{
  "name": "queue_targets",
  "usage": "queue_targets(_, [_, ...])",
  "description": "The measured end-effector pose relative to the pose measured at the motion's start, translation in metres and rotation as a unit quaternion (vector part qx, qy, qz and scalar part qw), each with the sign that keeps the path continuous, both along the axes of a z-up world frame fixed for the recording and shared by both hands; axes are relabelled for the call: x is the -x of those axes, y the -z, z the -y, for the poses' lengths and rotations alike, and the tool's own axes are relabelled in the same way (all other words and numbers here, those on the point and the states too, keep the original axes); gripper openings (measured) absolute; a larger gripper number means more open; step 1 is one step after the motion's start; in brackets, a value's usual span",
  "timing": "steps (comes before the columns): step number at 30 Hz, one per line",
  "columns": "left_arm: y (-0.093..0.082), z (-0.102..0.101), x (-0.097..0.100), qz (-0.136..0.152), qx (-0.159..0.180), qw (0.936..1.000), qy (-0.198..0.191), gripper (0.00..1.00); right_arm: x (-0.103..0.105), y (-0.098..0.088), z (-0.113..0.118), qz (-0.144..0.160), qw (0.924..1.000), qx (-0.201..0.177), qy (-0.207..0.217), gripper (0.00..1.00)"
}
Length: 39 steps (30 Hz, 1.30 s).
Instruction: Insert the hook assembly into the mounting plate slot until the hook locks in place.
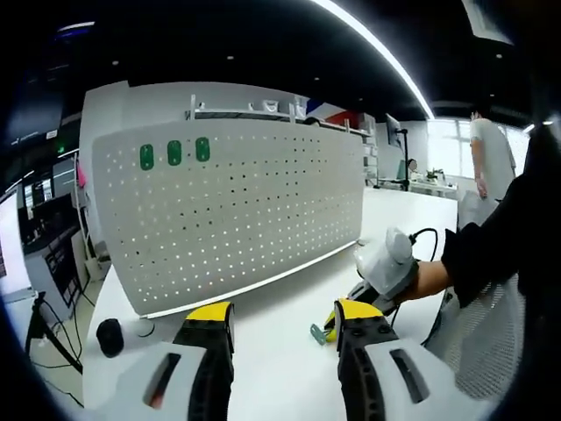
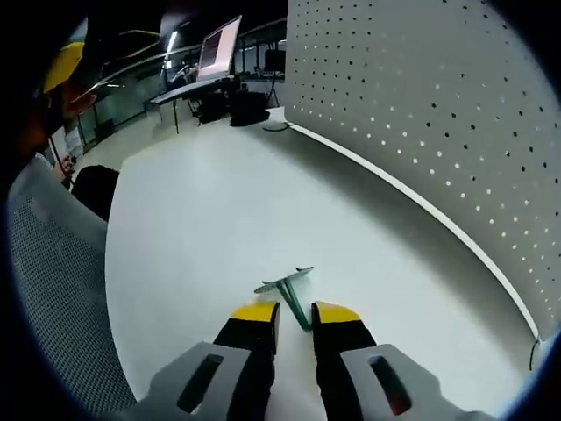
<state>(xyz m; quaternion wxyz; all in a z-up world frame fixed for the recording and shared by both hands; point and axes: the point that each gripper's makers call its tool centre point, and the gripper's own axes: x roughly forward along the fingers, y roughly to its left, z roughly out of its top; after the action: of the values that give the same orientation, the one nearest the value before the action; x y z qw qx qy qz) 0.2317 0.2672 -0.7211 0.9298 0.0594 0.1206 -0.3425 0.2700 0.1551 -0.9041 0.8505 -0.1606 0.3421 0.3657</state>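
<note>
White table (image 2: 202, 228), hook (image 2: 287, 289) (stem hidden between jaws)

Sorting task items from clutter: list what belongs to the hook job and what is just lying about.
Job: green hook at the right gripper; white pegboard; three green hooks already mounted; left gripper.

Lying about: black cylinder; monitor; cable.

No legible text, label, brand or number was found in either view. The monitor (image 2: 219, 48) (far across the room) was too blurred to read.
</note>
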Motion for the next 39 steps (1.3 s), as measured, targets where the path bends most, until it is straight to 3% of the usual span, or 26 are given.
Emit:
queue_targets(3, [0.001, 0.003, 0.001, -0.001, -0.003, 1.0, 0.006, 0.47, 0.002, 0.0, -0.002, -0.006, 1.0, -0.002, -0.005, 0.05])
queue_targets(8, [0.004, 0.005, 0.002, -0.006, -0.006, 0.9999, 0.011, 0.47, 0.009, 0.001, -0.008, -0.009, 0.9997, 0.002, -0.023, 0.03])
queue_targets(11, [0.008, 0.006, 0.003, -0.01, -0.009, 0.9998, 0.014, 0.47, 0.011, -0.008, -0.015, 0.002, 0.9994, 0.007, -0.035, 0.03])
queue_targets(20, [0.029, 0.016, 0.001, -0.026, -0.032, 0.9984, 0.038, 0.39, 0.02, -0.047, -0.048, 0.065, 0.9917, 0.038, -0.104, 0.03])
queue_targets(25, [0.04, 0.019, -0.009, -0.042, -0.053, 0.9969, 0.039, 0.3, 0.017, -0.068, -0.066, 0.085, 0.9904, 0.028, -0.106, 0.03])
queue_targets(30, [0.046, 0.014, -0.025, -0.056, -0.079, 0.9952, 0.017, 0.16, 0.013, -0.091, -0.087, 0.125, 0.9859, 0.023, -0.109, 0.03])
queue_targets(33, [0.049, 0.009, -0.035, -0.056, -0.093, 0.9941, 0.004, 0.11, 0.013, -0.097, -0.095, 0.136, 0.9843, 0.024, -0.11, 0.03])
queue_targets(39, [0.058, 0.007, -0.04, -0.069, -0.123, 0.99, -0.003, 0.09, 0.013, -0.1, -0.101, 0.153, 0.9807, 0.04, -0.115, 0.03])
